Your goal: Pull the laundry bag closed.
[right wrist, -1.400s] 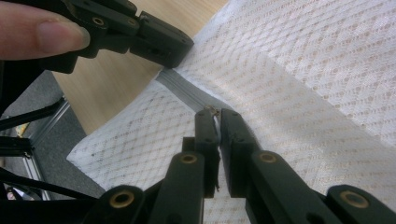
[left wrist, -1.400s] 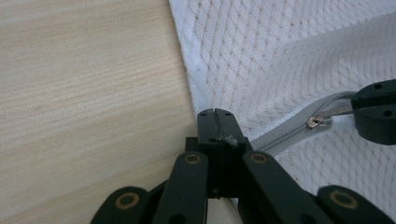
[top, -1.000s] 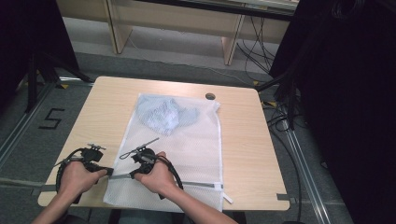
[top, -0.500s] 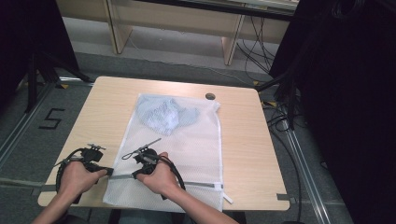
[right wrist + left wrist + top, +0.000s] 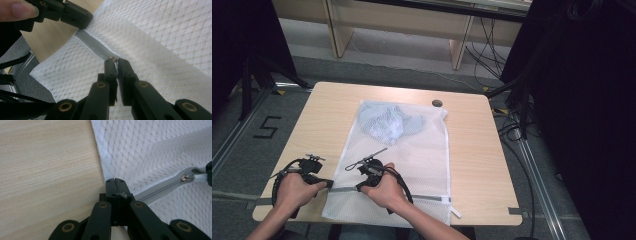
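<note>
White mesh laundry bag lies flat on your wooden table, a bluish garment inside at its far end. Your left gripper clamps the bag's corner at the zipper end. Your right gripper pinches the zipper pull; most of the track looks unzipped. Grey floor, dark curtains around.

A single black "5" — marked on the grey floor left of the table.

White mesh bag, grey zipper, pale wood table.
</note>
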Action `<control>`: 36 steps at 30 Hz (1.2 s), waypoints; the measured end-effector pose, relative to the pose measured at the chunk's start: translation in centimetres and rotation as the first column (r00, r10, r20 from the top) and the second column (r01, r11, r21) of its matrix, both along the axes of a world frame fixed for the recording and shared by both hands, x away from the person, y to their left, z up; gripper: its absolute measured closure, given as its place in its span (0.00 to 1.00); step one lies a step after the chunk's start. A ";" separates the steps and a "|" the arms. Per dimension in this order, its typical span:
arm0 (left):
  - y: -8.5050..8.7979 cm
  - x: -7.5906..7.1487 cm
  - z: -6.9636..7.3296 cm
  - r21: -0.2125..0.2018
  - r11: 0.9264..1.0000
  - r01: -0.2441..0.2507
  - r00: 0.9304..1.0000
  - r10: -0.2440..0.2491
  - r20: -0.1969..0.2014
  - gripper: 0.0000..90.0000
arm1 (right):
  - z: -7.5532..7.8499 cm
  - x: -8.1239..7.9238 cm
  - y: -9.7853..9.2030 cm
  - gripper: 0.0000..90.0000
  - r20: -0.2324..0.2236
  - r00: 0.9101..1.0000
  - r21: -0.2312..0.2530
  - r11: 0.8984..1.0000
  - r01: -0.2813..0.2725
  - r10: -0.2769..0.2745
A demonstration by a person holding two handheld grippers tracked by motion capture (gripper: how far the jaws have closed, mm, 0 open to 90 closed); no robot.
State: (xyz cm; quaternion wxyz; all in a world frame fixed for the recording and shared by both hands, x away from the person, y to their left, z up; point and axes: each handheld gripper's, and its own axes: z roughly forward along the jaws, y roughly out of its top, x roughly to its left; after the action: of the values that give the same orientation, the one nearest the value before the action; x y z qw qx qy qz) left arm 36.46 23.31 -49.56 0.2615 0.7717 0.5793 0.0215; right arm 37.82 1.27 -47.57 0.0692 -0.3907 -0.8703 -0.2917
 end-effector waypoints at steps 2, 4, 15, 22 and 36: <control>0.0 0.0 0.0 -0.002 1.000 -0.001 1.000 0.001 0.000 1.00 | 0.0 0.0 -0.1 0.97 -0.001 1.000 -0.007 1.000 0.001 -0.001; 0.0 0.0 0.0 0.002 1.000 0.002 1.000 -0.002 0.000 1.00 | 0.1 0.0 -0.1 0.97 0.000 1.000 -0.014 1.000 -0.002 0.002; 0.1 0.1 -0.1 0.007 1.000 0.013 1.000 -0.013 0.027 1.00 | 0.3 0.0 -0.5 0.97 -0.020 1.000 -0.024 1.000 0.019 -0.020; 0.1 0.1 -0.1 0.006 1.000 0.012 1.000 -0.012 0.025 1.00 | 0.4 0.1 -0.9 0.97 -0.012 1.000 -0.023 1.000 0.006 -0.006; 0.0 0.1 -0.1 0.007 1.000 0.012 1.000 -0.012 0.023 1.00 | 0.6 -0.1 -1.7 0.97 -0.036 0.999 -0.024 0.999 0.038 -0.039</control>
State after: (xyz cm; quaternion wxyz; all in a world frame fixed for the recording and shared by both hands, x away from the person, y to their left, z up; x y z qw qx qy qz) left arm 36.54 23.34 -49.66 0.2658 0.7758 0.5715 0.0308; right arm 37.77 -0.47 -46.97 0.0750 -0.4133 -0.8647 -0.2755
